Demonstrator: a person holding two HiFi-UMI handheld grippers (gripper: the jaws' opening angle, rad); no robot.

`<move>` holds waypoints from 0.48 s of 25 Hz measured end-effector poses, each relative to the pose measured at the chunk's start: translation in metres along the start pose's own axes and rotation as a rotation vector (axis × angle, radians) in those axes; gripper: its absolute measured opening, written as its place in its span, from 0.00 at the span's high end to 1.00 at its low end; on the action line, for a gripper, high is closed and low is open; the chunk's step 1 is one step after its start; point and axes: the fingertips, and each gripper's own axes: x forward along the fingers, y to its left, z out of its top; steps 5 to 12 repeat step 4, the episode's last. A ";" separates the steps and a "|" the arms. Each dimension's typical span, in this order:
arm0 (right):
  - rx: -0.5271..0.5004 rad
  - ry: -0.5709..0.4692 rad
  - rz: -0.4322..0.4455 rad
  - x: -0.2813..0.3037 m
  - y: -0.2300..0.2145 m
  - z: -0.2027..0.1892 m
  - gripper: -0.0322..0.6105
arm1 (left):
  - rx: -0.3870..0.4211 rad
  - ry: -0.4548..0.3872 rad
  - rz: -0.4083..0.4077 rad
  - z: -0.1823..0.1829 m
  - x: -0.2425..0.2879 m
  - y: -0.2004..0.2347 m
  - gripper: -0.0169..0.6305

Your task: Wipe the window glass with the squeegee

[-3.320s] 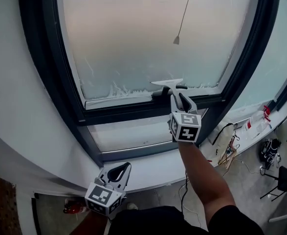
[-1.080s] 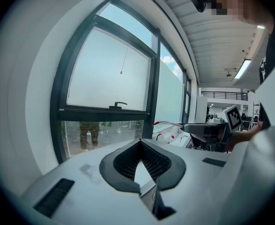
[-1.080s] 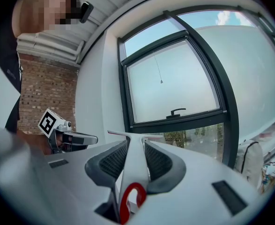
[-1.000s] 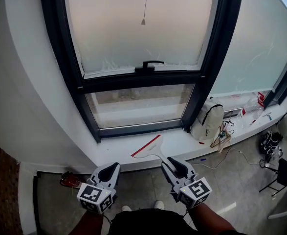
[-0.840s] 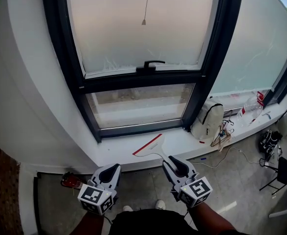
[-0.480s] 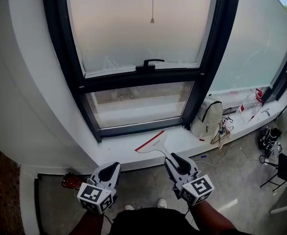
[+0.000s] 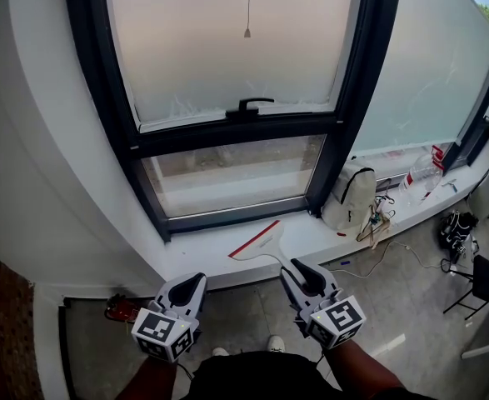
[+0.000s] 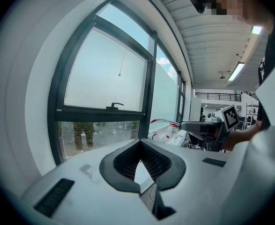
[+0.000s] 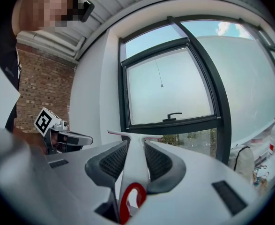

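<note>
Squeegee (image 7: 259, 244) — one, handle clamped in the right tool (image 7: 292, 271) — points blade-first at the window (image 7: 227, 57) (left tool (image 7: 196, 282) closed, empty).

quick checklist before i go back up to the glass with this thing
1. Squeegee gripped in right claw: ok, its handle sits between the pads.
2. Left claw out of the way: ok, shut on nothing, held low.
3. Blade on the window glass: not ok, it hangs low over the sill.
4. Glass clean: not ok, white streaks along the frosted pane's lower edge.
5. Window handle clear of the stroke: not ok, it juts out at the pane's bottom.
6. Blade edge condition: cannot tell, too small.
</note>
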 end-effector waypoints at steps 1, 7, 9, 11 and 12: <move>-0.001 0.001 0.000 0.000 -0.001 0.000 0.79 | 0.000 -0.001 0.000 0.001 0.001 0.000 0.97; -0.001 0.002 0.001 -0.001 -0.002 0.000 0.79 | -0.001 -0.003 0.000 0.002 0.002 -0.001 0.97; -0.001 0.002 0.001 -0.001 -0.002 0.000 0.79 | -0.001 -0.003 0.000 0.002 0.002 -0.001 0.97; -0.001 0.002 0.001 -0.001 -0.002 0.000 0.79 | -0.001 -0.003 0.000 0.002 0.002 -0.001 0.97; -0.001 0.002 0.001 -0.001 -0.002 0.000 0.79 | -0.001 -0.003 0.000 0.002 0.002 -0.001 0.97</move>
